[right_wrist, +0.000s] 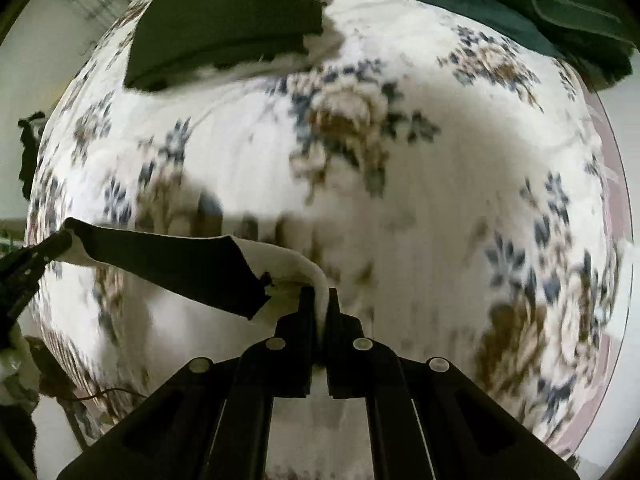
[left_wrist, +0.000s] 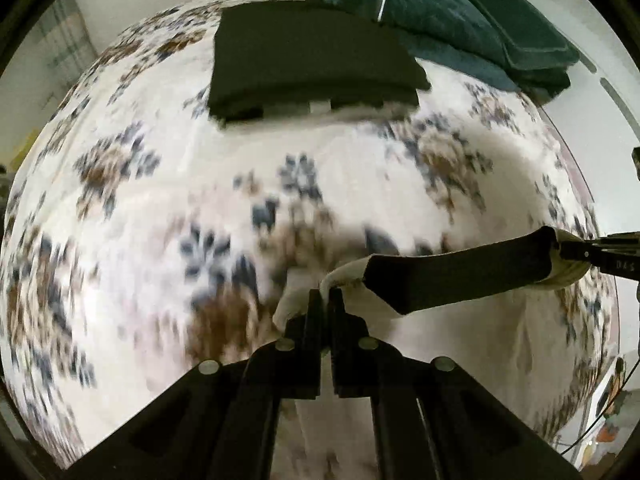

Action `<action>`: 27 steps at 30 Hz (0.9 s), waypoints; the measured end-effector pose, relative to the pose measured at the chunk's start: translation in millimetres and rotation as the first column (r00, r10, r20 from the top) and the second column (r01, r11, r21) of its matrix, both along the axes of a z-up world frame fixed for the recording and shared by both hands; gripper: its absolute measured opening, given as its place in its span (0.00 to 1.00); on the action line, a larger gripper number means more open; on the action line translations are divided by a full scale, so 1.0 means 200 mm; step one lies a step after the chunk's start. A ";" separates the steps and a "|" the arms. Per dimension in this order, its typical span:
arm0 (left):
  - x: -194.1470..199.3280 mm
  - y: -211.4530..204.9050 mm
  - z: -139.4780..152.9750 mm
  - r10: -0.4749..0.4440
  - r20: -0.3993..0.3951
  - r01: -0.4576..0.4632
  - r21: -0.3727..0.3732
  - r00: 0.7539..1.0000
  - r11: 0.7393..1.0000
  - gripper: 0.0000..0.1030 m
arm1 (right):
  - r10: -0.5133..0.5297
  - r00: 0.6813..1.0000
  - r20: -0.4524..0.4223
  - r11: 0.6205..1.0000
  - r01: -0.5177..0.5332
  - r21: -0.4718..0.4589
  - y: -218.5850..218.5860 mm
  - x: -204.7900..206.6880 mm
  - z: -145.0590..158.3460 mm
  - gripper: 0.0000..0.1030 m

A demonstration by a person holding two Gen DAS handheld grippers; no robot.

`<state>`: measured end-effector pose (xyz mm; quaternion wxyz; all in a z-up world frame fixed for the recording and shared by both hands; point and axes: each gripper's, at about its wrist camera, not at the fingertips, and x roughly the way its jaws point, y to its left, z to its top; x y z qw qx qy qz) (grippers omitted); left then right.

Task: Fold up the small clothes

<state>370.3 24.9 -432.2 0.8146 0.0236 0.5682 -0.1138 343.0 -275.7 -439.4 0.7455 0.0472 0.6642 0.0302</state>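
A small black-and-cream garment hangs stretched between both grippers above the floral bedspread. My left gripper is shut on its cream end. My right gripper is shut on the other cream end; the garment runs left from it to the left gripper's fingers. The right gripper's fingers show at the right edge of the left wrist view. Both views are blurred by motion.
A folded black garment lies on the bedspread at the far side, also in the right wrist view. Dark green folded clothes are stacked at the far right. The bed's edge runs along the right.
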 end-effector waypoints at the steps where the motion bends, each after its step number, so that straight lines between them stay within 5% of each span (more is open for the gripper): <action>1: -0.09 0.00 -0.02 0.005 -0.014 -0.005 -0.007 1.000 1.000 0.02 | 0.007 1.000 -0.009 1.000 -0.007 0.004 0.01 -0.09 -0.02 0.04; 9: -0.57 0.08 -0.33 0.111 -0.257 -0.105 0.039 0.960 0.994 0.06 | 0.060 0.975 -0.214 0.996 -0.044 0.080 0.08 -0.65 -0.33 0.05; 13: -0.68 0.20 -0.38 0.203 -0.317 -0.192 0.066 0.927 0.979 0.06 | 0.044 0.939 -0.341 0.997 -0.020 0.074 0.01 -0.80 -0.46 0.34; 15: -0.67 0.28 -0.37 0.255 -0.318 -0.245 0.072 0.913 0.967 0.18 | -0.001 0.930 -0.366 0.996 0.034 0.083 -0.07 -0.84 -0.47 0.37; 17: -0.63 0.35 -0.35 0.298 -0.319 -0.304 0.032 0.900 0.952 0.44 | -0.083 0.927 -0.365 0.987 0.128 0.101 -0.17 -0.86 -0.46 0.37; 20: -0.50 0.41 -0.34 0.349 -0.301 -0.375 -0.031 0.887 0.927 0.50 | -0.246 0.910 -0.333 0.928 0.320 0.189 -0.33 -0.84 -0.44 0.38; 22: -0.37 0.41 -0.36 0.351 -0.302 -0.386 -0.065 0.886 0.920 0.50 | -0.360 0.880 -0.309 0.853 0.445 0.273 -0.43 -0.80 -0.44 0.47; 27: -0.09 0.30 -0.44 0.292 -0.291 -0.334 -0.103 0.911 0.937 0.50 | -0.506 0.804 -0.312 0.713 0.594 0.374 -0.53 -0.65 -0.53 0.50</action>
